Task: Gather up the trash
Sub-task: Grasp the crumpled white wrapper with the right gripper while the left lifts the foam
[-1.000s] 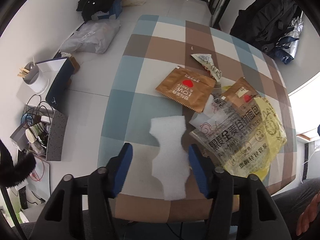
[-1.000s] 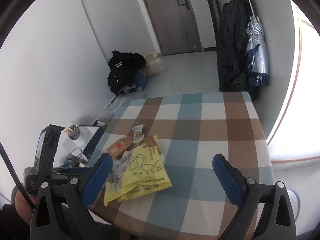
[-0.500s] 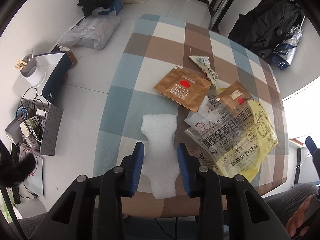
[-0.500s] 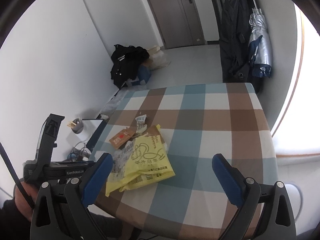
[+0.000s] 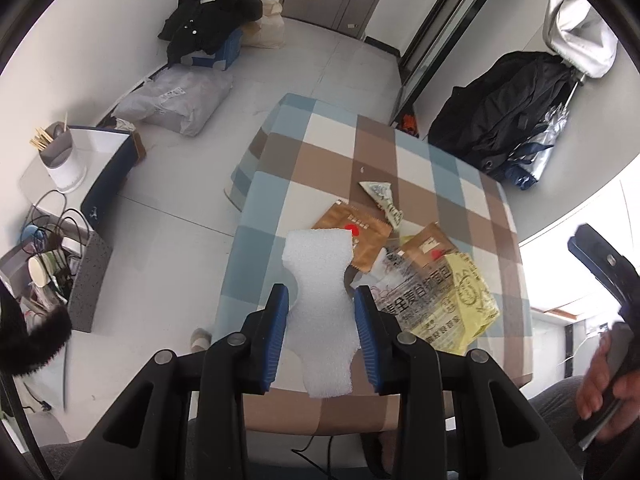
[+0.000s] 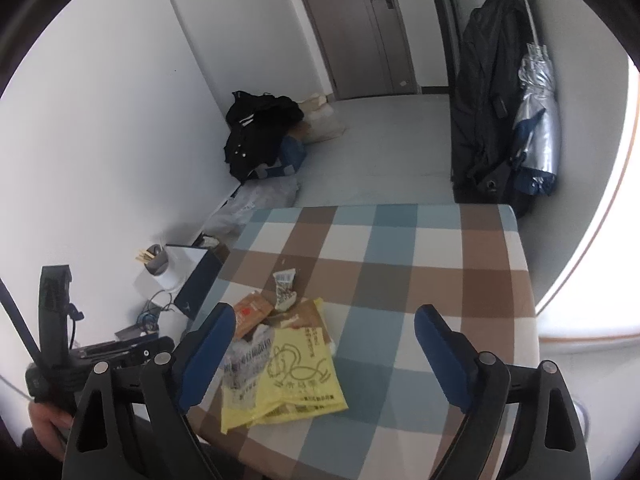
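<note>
pinching dimpled, wavy-edged white foam sheet point(image 5: 320, 300)

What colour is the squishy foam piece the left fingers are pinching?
White. The foam piece shows best in the left wrist view, pinched between the blue fingers.

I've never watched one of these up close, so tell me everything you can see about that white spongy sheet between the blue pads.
The white foam sheet looks like thin, bubbly packing foam with ragged, torn-looking edges, wide at the top, pinched to a narrow waist in the middle. The left gripper clamps that waist between its two blue pads, which touch its side edges. The sheet seems lifted off the blue, brown and white checked tablecloth, its upper end overlapping a brown snack packet in the view.
</note>
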`<action>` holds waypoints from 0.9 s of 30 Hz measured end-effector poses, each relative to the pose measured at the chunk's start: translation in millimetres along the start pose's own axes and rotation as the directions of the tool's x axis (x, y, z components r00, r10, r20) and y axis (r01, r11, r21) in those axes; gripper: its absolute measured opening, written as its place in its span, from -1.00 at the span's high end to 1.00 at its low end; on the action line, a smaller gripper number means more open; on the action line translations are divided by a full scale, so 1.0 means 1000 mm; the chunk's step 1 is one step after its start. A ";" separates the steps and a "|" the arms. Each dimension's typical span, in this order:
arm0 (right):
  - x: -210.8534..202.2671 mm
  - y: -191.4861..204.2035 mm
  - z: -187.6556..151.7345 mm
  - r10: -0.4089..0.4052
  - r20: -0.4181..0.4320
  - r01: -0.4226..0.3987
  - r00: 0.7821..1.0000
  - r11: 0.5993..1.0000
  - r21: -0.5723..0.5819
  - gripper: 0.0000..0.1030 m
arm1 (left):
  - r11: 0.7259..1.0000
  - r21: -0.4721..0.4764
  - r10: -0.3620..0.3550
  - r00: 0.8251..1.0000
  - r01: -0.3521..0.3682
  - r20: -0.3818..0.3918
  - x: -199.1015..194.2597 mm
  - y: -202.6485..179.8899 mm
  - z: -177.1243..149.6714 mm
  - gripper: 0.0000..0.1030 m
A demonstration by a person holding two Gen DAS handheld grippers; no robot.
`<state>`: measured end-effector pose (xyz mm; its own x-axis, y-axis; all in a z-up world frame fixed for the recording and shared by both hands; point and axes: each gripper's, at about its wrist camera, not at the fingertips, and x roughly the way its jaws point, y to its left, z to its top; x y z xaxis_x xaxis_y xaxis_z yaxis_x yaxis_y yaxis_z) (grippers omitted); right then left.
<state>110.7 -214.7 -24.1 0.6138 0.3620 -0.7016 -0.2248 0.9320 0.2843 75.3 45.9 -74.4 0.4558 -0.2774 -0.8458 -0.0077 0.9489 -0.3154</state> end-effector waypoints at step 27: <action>0.228 0.059 0.029 -0.051 -0.536 -0.042 0.843 0.986 -0.160 0.21 | 0.995 -0.037 -0.086 0.994 0.089 0.065 -0.018 0.020 0.011 0.43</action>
<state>259.8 -77.3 -148.4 0.1229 0.2666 -0.9559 -0.3685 0.9066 0.2055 77.1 71.3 -60.2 0.5115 -0.3477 -0.7858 -0.0006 0.9144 -0.4049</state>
